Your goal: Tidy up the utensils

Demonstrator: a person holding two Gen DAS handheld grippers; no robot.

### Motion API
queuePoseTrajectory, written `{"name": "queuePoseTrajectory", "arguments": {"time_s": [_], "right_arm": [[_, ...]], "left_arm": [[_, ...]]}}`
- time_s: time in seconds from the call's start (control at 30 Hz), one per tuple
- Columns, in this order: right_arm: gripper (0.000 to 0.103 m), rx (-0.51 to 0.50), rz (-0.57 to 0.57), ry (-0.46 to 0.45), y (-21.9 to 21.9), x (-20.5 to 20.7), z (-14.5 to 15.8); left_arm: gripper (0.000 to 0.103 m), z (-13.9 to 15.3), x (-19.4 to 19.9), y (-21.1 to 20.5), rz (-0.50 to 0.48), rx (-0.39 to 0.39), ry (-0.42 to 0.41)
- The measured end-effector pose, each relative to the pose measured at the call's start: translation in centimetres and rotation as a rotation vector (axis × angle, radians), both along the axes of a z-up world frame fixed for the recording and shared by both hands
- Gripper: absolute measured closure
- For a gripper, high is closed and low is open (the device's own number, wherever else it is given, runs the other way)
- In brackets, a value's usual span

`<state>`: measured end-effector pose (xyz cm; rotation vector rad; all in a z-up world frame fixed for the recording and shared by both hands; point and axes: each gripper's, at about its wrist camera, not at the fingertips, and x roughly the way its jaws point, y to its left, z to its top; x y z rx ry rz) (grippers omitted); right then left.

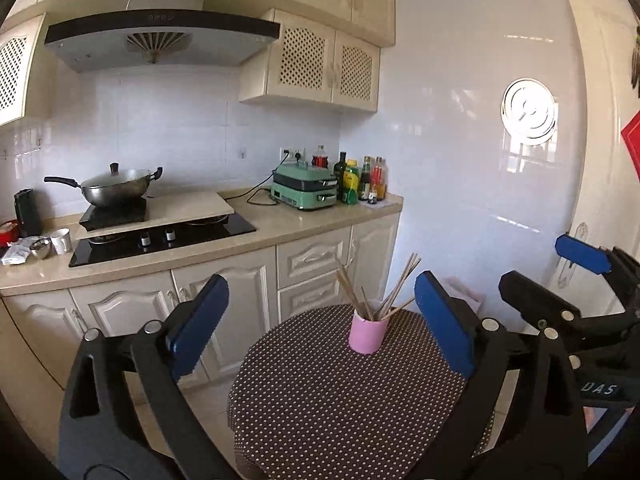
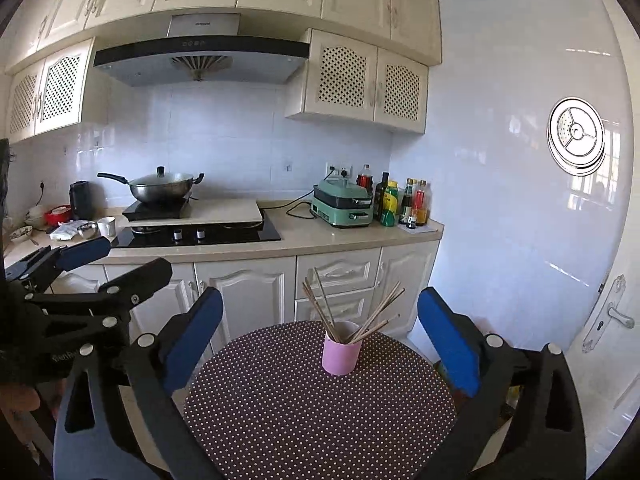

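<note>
In the left wrist view, the left gripper (image 1: 320,328) is held with its blue-padded fingers (image 1: 444,324) spread wide and nothing between them. A pink cup (image 1: 368,335) is seen standing upright on the dotted brown tablecloth (image 1: 340,408), towards the far edge of the small round counter (image 1: 256,364). The wooden chopsticks (image 1: 384,290) are gathered in the cup, tips down, their long axes steeply upright and fanned outward: some lean to the left, the rest to the right. The cup is framed between the fingers but lies well beyond them and is untouched. The right gripper (image 1: 560,276) is visible at the right edge, also spread and empty.

In the right wrist view, the same arrangement is shown: the right gripper (image 2: 320,336) is held wide with nothing clasped, and the pink cup (image 2: 342,350) stands near the far edge of the dotted cloth, apart from the fingers. The chopsticks (image 2: 360,312) splay in two loose groups, the right-hand group tilted lower. The left gripper (image 2: 100,268) appears at the left, clear of the cloth.

The sticks appear to be kept upright by the cup's wall alone. With all visible chopsticks collected in the cup and both grippers held away, the sorting is judged to be complete or nearly so.
</note>
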<state>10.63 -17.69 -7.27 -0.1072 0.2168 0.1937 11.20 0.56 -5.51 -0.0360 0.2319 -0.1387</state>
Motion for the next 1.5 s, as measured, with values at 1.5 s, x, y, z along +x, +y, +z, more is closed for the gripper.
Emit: {"name": "queuePoseTrajectory", "arguments": {"time_s": [1.5], "right_arm": [[0.008, 0.033, -0.002, -0.001, -0.1, -0.6, 0.9]], "left_arm": [[0.01, 1.2, -0.8, -0.6, 0.038, 0.05, -0.092]]}}
